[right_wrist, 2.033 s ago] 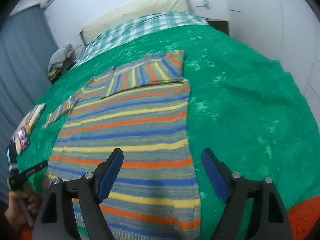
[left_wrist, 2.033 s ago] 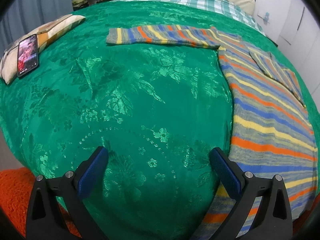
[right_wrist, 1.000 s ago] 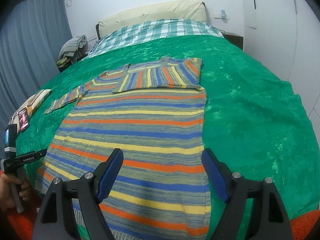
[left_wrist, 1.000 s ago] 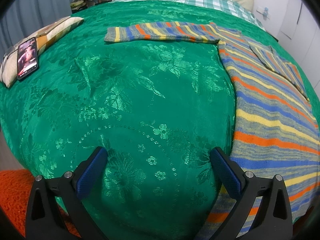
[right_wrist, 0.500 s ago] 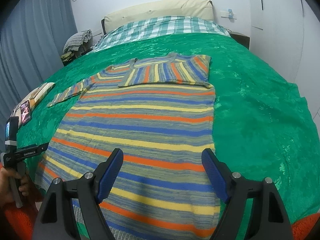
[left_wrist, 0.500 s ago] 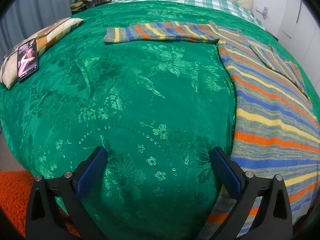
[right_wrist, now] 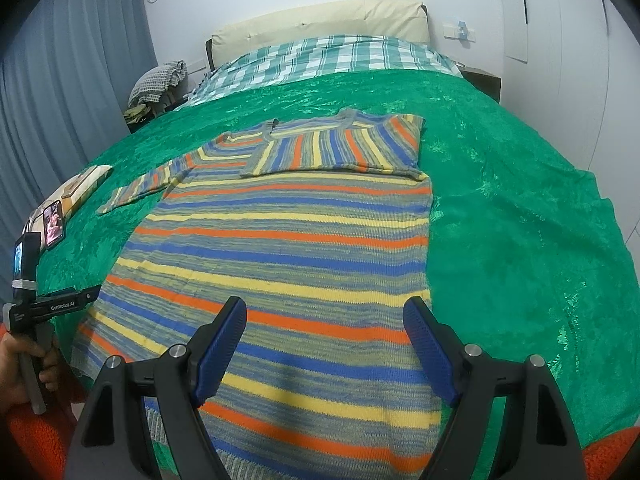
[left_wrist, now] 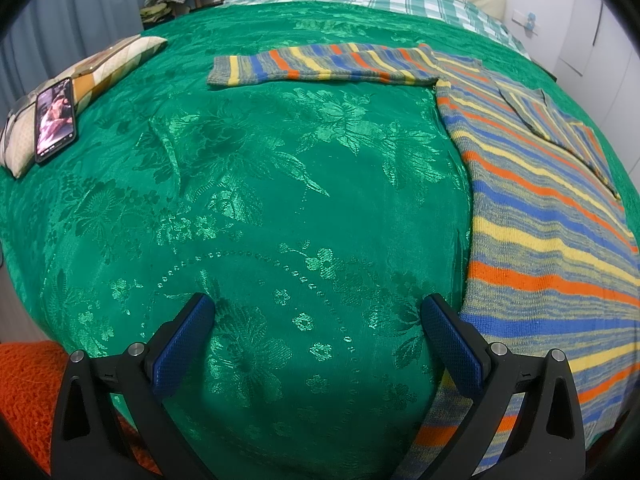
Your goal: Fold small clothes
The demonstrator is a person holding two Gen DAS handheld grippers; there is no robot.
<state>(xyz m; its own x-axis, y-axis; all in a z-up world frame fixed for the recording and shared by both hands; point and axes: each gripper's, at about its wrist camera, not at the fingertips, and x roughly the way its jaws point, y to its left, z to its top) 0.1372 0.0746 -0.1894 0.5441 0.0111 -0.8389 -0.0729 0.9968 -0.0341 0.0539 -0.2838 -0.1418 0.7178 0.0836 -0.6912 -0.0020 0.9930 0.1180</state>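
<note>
Both fingers of the left gripper (left_wrist: 318, 320) stand wide apart over the bare green bedspread (left_wrist: 260, 200), holding nothing. From its camera the striped sweater (left_wrist: 540, 220) lies to the right, long axis running away toward the pillows, and its unfolded sleeve (left_wrist: 320, 64) stretches leftward far ahead.

From the right camera, the right gripper (right_wrist: 326, 322) is also spread, empty, above the sweater's hem (right_wrist: 320, 400). I judge the left one nearer the sleeve; free bedspread surrounds it.

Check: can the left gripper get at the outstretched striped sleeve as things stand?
Probably yes. The left gripper is open over bare green bedspread, and nothing lies between it and the outstretched striped knit sleeve, though it lies far across the bed.
</note>
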